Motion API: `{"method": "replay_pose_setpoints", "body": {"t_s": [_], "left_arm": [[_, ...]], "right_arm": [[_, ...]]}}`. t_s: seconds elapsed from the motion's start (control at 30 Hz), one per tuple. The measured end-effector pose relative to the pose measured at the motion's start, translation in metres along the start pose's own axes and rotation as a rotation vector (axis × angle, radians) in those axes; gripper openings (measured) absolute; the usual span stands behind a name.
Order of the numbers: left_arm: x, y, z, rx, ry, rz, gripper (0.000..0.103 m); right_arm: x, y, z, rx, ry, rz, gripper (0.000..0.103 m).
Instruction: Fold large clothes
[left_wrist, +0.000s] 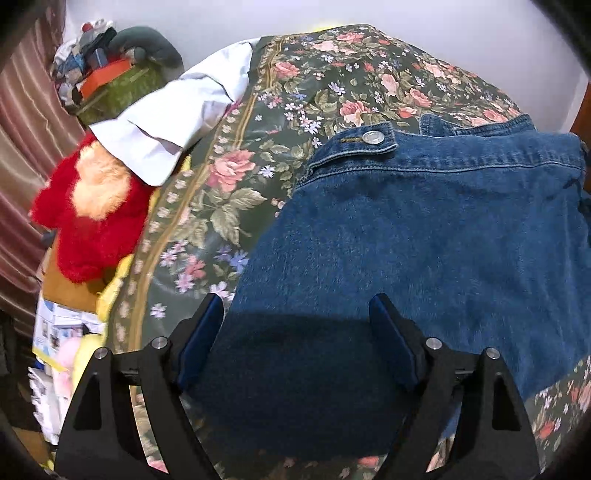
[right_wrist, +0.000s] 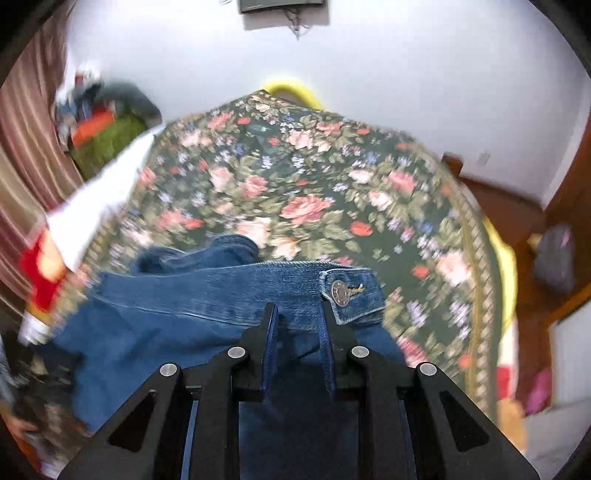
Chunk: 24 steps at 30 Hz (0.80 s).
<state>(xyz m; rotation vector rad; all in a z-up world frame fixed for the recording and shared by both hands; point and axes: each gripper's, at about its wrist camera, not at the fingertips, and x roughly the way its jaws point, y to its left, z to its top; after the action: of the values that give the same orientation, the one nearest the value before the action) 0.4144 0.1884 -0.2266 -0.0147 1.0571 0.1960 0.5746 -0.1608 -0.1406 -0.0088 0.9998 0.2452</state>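
The blue denim garment with metal snap buttons (left_wrist: 424, 236) lies spread on the dark green floral bedspread (left_wrist: 295, 92). The left gripper (left_wrist: 297, 332) hangs above its near part, jaws wide with nothing pinched. The right gripper (right_wrist: 300, 325) is nearly closed, clamping denim just below the buttoned waistband. Beyond the denim's far edge, the bedspread is bare; a white shirt (left_wrist: 177, 118) sits off its left.

A: Garment colour under the left tongs (left_wrist: 295, 332)?
B: Blue denim jacket (left_wrist: 424, 229), silver button (left_wrist: 373, 137). Bedspread (left_wrist: 332, 81) beyond: dark green, pink roses, gold border.
A: Left of them?
B: White shirt (left_wrist: 173, 122); red and peach plush toy (left_wrist: 88, 214); brown-pink striped curtain (left_wrist: 22, 129).
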Motion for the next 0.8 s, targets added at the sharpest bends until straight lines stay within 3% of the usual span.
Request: {"method": "replay_pose_setpoints", "body": {"t_s": [0.23, 0.33, 0.47, 0.53, 0.7, 0.8], "left_arm": [[-0.038, -0.013, 0.005, 0.006, -0.062, -0.047, 0.082], [-0.041, -0.029, 0.004, 0.017, -0.081, -0.037, 0.085], [-0.037, -0.044, -0.002, 0.065, -0.127, 0.069, 0.085], [-0.037, -0.044, -0.005, 0.092, -0.14, 0.176, 0.085], [-0.078, -0.046, -0.009, 0.165, -0.271, 0.16, 0.085], [-0.103, -0.058, -0.004, 0.172, -0.331, 0.12, 0.085]], "right_arm": [[-0.019, 0.06, -0.055, -0.302, 0.042, 0.005, 0.018], [-0.008, 0.09, -0.084, -0.406, 0.091, 0.052, 0.018], [0.021, 0.116, -0.118, -0.512, 0.147, 0.021, 0.018], [0.033, 0.121, -0.13, -0.564, 0.146, -0.035, 0.018], [0.023, 0.115, -0.126, -0.516, 0.121, -0.008, 0.018], [0.005, 0.125, -0.112, -0.467, 0.085, 0.114, 0.018]]}}
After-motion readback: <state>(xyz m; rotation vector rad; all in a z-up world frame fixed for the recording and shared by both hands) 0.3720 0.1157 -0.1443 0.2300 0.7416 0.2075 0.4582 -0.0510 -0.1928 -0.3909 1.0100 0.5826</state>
